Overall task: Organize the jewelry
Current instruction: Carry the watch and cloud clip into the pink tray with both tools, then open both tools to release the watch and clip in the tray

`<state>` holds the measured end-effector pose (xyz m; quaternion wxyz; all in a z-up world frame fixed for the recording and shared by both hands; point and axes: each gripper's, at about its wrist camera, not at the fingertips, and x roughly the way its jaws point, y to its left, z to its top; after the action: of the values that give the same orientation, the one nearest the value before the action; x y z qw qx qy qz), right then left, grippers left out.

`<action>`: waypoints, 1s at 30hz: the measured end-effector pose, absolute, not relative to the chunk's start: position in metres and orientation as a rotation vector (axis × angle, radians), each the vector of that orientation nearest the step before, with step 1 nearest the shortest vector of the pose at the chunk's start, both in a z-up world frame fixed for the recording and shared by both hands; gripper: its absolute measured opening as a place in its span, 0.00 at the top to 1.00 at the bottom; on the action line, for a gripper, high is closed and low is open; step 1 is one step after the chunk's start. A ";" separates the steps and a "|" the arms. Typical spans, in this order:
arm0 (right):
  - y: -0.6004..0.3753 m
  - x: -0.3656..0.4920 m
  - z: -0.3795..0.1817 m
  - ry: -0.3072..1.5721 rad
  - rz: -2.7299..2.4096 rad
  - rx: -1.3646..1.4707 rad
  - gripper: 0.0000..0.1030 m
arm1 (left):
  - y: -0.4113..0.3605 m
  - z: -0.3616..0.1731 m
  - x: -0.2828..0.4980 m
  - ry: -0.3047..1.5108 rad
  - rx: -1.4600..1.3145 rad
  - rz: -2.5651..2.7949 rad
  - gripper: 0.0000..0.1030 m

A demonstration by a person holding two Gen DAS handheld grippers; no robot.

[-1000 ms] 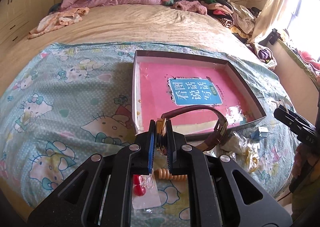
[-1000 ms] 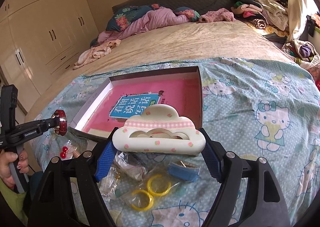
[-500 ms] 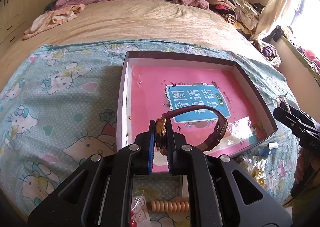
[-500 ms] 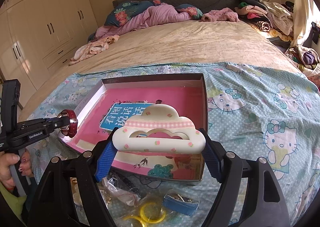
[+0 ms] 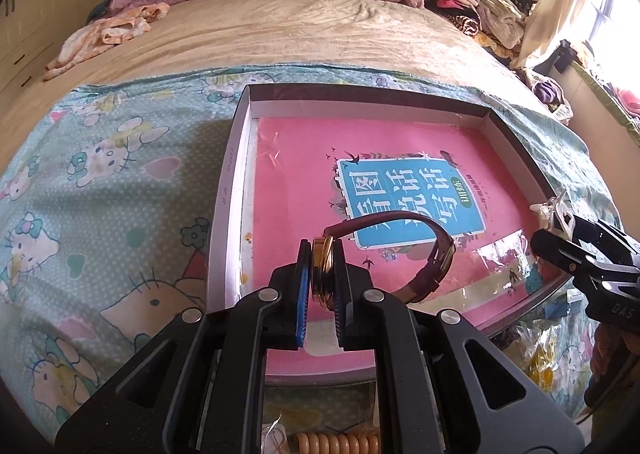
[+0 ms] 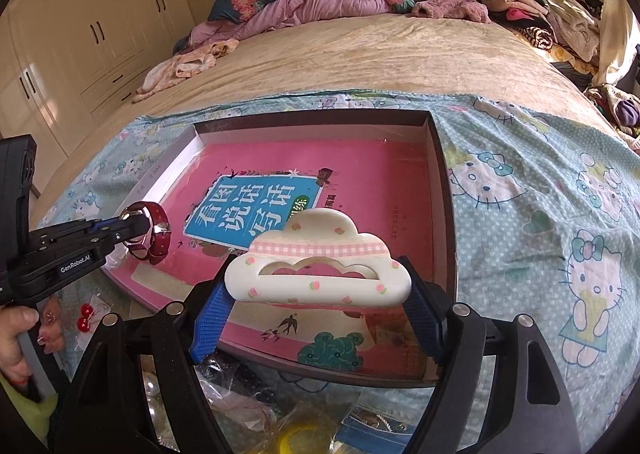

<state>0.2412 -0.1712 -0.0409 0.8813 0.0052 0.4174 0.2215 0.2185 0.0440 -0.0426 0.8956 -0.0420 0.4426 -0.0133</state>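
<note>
The left gripper (image 5: pixel 322 286) is clenched on a watch (image 5: pixel 322 272), its gold case pinched edge-on between the blue pads (image 5: pixel 303 296); the maroon strap (image 5: pixel 436 258) loops out to the right of the case, hanging above the tray (image 5: pixel 228 213); in the right wrist view the same watch (image 6: pixel 150 232) sits at the tip of the left gripper (image 6: pixel 132 228), over the tray's near-left edge (image 6: pixel 160 181), and a hand (image 6: pixel 18 338) grips the handle below.

The right gripper (image 6: pixel 318 294) grasps a cloud-shaped clip (image 6: pixel 318 260), white with a pink checked band and small pink dots, held by its two ends between the blue pads (image 6: pixel 210 318), above the near part of the tray; from the left wrist view the right gripper (image 5: pixel 560 250) shows only from the side at the tray's right edge, so its grip cannot be judged there.

The tray lies on a cartoon-cat sheet (image 5: pixel 104 213), its floor covered by a pink book (image 5: pixel 304 173) with a blue title panel (image 6: pixel 248 213).

On the sheet near the tray's front edge lie a bead bracelet (image 5: pixel 338 444), red earrings (image 6: pixel 84 318), yellow rings (image 6: pixel 296 440) and clear packets (image 6: pixel 256 406).
</note>
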 end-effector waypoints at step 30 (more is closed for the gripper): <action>-0.187 0.231 -0.029 0.834 0.391 0.047 0.12 | 0.043 -0.035 0.215 0.857 -0.068 -0.020 0.69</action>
<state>0.2313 -0.1871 -0.0290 0.8956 0.0228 0.4022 0.1886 0.2151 0.0430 -0.0354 0.9091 -0.0329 0.4152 -0.0097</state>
